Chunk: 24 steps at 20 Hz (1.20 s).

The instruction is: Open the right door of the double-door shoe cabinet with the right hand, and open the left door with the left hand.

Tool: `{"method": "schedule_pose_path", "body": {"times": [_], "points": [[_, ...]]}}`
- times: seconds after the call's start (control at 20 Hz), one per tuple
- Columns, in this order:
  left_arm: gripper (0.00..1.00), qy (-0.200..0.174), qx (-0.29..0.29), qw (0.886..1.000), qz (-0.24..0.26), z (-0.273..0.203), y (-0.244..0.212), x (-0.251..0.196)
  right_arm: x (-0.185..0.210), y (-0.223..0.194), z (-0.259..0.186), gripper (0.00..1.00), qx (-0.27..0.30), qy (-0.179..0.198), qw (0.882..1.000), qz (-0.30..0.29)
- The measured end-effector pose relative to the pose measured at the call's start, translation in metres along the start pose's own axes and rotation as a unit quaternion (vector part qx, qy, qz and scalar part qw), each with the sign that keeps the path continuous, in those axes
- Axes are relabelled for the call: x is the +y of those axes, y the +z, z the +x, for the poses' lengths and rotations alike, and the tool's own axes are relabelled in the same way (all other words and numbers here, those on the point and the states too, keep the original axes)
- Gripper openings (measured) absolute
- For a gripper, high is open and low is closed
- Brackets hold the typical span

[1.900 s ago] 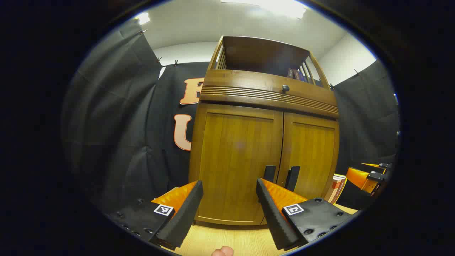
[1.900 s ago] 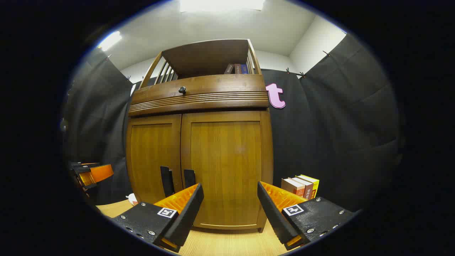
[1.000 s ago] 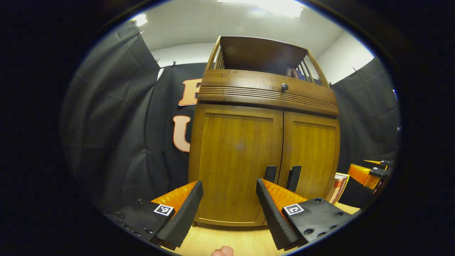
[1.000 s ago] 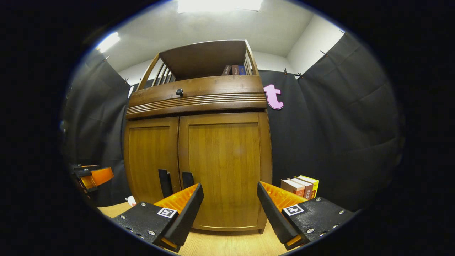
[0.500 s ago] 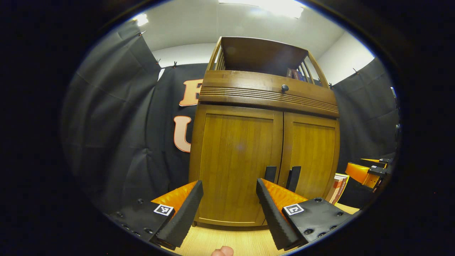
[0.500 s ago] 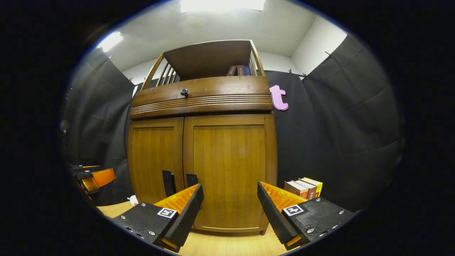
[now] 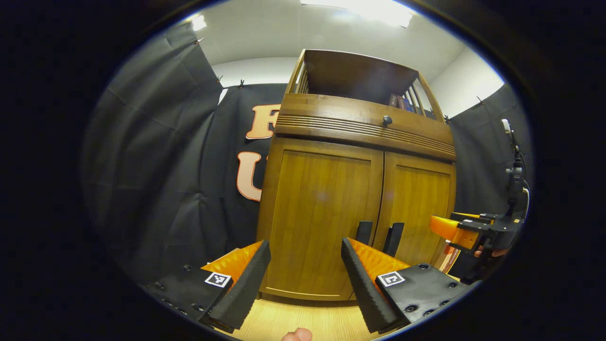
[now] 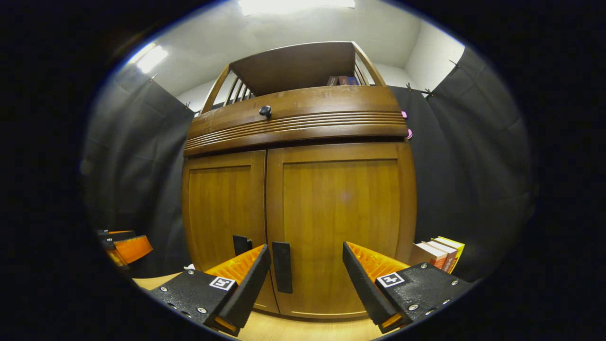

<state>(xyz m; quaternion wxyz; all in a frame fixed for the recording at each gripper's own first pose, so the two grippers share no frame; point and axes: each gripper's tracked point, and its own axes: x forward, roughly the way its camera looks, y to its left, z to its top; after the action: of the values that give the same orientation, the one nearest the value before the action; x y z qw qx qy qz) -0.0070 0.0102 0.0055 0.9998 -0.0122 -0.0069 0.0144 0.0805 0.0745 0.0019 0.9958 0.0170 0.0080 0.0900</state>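
Approaching the right door's handle [image 8: 282, 266] with my right gripper [image 8: 305, 279] spread wide, holding nothing; if I close off-centre, the fingers may slip off it

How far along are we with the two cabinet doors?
Nothing is done: the right door and left door are both shut. In hand: the open right gripper nears the right handle. The open left gripper is short of the left handle.

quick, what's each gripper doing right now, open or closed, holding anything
Left gripper: open, holding nothing, facing the closed left door.
Right gripper: open, holding nothing, with the right door's handle just beyond its fingers.
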Motion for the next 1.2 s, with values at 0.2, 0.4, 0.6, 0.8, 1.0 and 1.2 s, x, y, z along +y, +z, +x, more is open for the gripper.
{"method": "schedule_pose_path", "body": {"times": [0.2,0.4,0.6,0.8,1.0,1.2], "points": [[0.98,0.01,-0.006,1.0,0.006,-0.003,0.004,0.009,0.022,-0.006,0.032,0.98,0.0,0.016,1.0,-0.017],[0.98,0.017,-0.009,1.0,0.006,-0.007,0.005,0.019,0.028,-0.025,0.054,0.98,0.015,0.007,0.999,-0.028],[0.98,0.019,-0.014,1.0,0.009,-0.007,0.008,0.024,0.024,-0.042,0.069,0.93,0.012,-0.014,0.998,-0.064],[0.99,0.017,-0.014,1.0,0.008,-0.004,0.008,0.029,0.024,-0.064,0.081,0.93,0.018,-0.025,0.995,-0.091],[0.98,0.02,-0.017,1.0,0.012,-0.005,0.01,0.038,0.028,-0.082,0.088,0.86,0.032,-0.03,0.997,-0.068],[0.99,0.026,-0.02,0.999,0.013,-0.006,0.01,0.045,0.027,-0.086,0.099,0.69,0.045,-0.045,0.997,-0.04]]}}
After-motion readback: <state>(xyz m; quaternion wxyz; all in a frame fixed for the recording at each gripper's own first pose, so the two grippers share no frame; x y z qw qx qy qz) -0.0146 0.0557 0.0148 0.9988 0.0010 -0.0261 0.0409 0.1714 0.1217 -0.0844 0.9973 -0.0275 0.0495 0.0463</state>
